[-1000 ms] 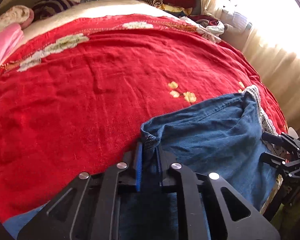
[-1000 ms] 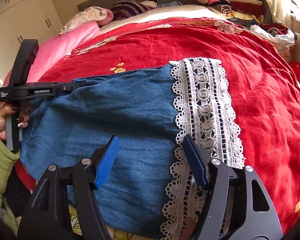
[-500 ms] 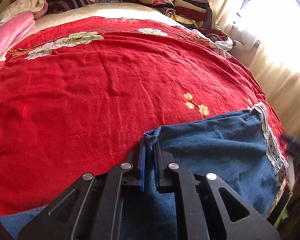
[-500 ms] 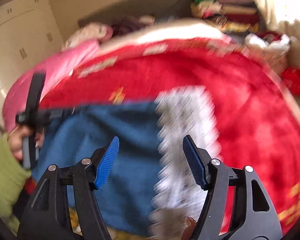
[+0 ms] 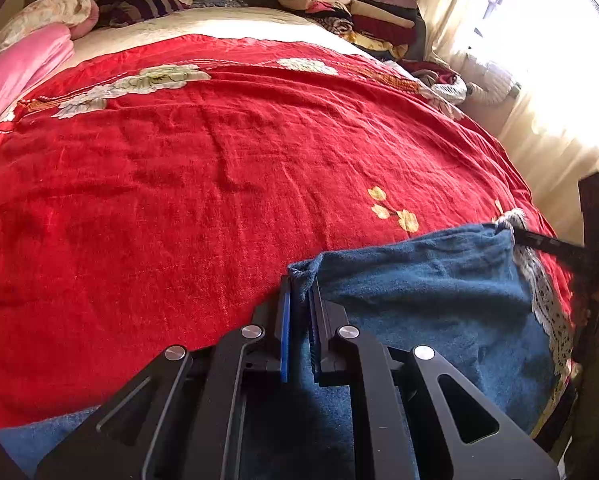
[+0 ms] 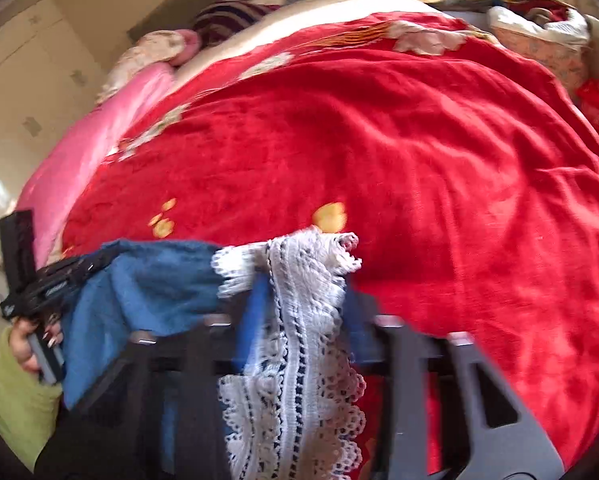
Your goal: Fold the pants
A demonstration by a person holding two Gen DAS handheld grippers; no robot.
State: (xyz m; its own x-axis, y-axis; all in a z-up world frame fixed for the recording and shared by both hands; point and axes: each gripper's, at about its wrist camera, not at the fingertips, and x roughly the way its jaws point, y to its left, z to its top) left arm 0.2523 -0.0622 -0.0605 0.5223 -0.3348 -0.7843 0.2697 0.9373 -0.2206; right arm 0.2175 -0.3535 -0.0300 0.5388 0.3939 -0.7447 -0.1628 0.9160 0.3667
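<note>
Blue denim pants (image 5: pixel 431 292) with a white lace hem (image 6: pixel 299 320) lie at the near edge of a red bedspread (image 5: pixel 219 168). My left gripper (image 5: pixel 301 300) is shut on one corner of the denim. My right gripper (image 6: pixel 303 292) is closed around the lace hem, which bunches up between its blue pads; this view is blurred. The right gripper also shows in the left wrist view (image 5: pixel 539 244), at the far corner of the pants. The left gripper shows in the right wrist view (image 6: pixel 59 280), held by a hand in a green sleeve.
A pink quilt (image 5: pixel 15 72) and pillows (image 5: pixel 135 0) lie at the head of the bed. A stack of folded clothes (image 5: pixel 351 12) stands at the back right. A curtained window (image 5: pixel 539 60) is on the right. A cupboard (image 6: pixel 27 72) stands left of the bed.
My right gripper was open above the lace hem; it has dropped onto the hem and closed on it. The left gripper keeps its hold on the denim corner.
</note>
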